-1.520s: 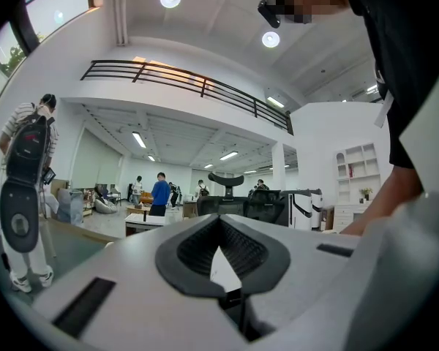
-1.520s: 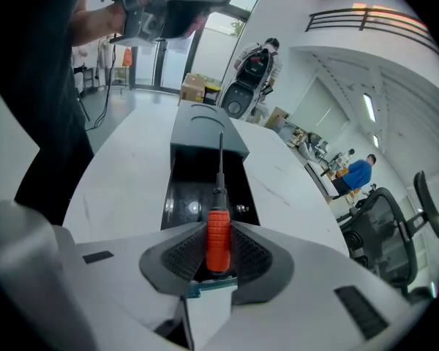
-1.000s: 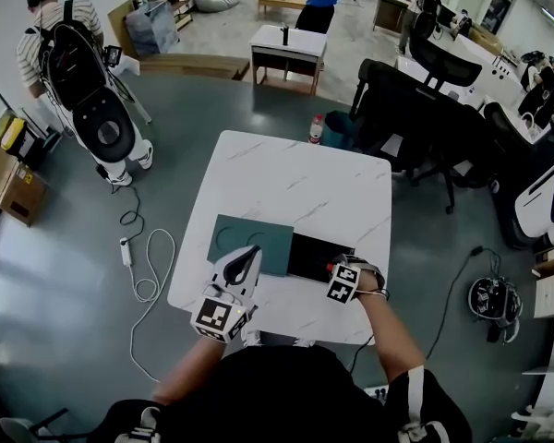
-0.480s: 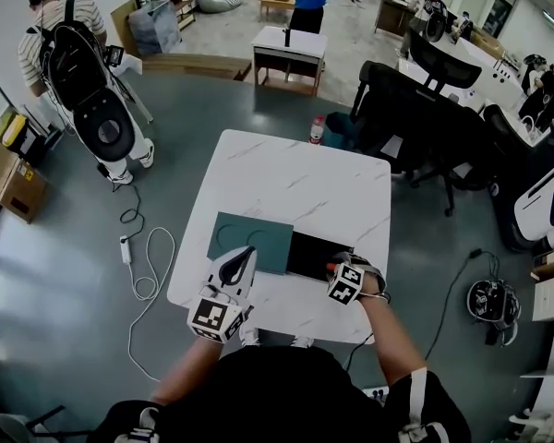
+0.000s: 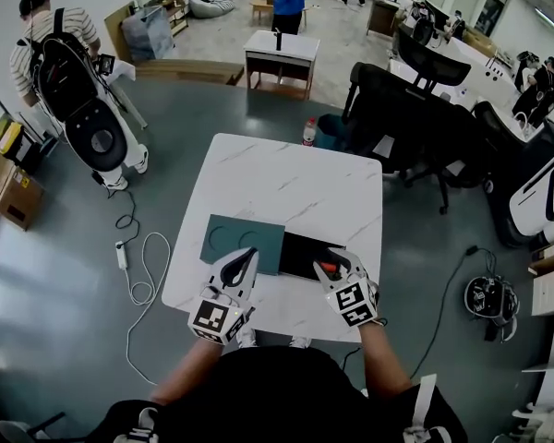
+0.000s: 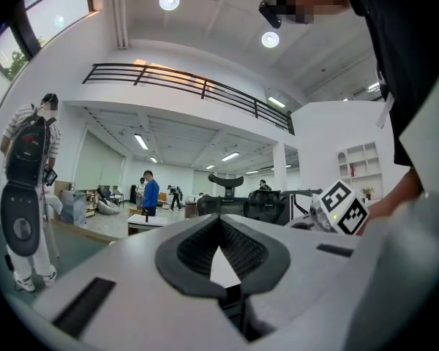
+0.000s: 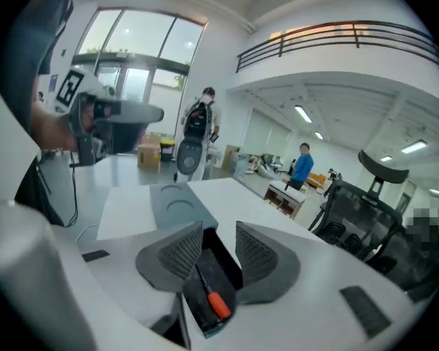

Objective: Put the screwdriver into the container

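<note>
Right hand-held gripper [image 7: 219, 232] hangs over the black container [image 5: 300, 252] on the white surface [image 5: 286, 178] — jaws apart, closing, touching nothing. Orange-handled screwdriver [image 7: 212, 298] lies inside the container. Left hand-held gripper [image 6: 219, 221] — jaws together, empty.

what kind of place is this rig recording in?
Likely an open-plan office or lab hall: black office chairs, desks further back, a mezzanine railing overhead, and a person wearing a backpack rig.
</note>
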The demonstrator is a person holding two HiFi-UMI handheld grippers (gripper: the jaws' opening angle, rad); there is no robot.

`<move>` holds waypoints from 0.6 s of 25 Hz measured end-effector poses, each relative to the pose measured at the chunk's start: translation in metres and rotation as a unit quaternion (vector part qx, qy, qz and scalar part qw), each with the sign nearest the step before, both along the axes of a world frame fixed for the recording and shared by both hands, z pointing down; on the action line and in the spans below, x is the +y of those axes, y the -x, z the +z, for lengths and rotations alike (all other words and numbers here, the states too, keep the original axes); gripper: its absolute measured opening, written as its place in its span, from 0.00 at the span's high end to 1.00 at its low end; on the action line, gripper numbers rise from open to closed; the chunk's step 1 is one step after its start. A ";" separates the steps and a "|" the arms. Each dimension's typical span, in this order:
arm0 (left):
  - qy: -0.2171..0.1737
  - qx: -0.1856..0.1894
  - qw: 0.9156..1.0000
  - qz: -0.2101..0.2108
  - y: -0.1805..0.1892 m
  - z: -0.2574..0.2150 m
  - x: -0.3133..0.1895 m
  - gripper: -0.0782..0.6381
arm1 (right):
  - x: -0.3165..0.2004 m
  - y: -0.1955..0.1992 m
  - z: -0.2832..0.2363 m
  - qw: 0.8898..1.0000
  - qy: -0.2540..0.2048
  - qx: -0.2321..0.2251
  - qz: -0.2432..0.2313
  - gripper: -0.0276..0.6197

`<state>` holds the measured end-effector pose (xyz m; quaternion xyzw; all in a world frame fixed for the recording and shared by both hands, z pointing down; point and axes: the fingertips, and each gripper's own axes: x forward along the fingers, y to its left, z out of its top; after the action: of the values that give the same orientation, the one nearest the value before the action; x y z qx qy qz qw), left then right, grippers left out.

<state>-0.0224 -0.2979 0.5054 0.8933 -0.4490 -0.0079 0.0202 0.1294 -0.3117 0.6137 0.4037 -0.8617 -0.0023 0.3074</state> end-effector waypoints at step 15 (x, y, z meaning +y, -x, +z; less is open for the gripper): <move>-0.013 -0.006 0.999 0.031 -0.028 -0.014 0.006 0.88 | 0.012 -0.006 -0.133 0.963 -0.158 -0.205 0.080 0.92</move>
<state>0.0061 -0.2919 0.4916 0.9068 -0.4213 -0.0078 0.0064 0.1351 -0.2993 0.4804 0.5069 -0.8597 -0.0307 0.0558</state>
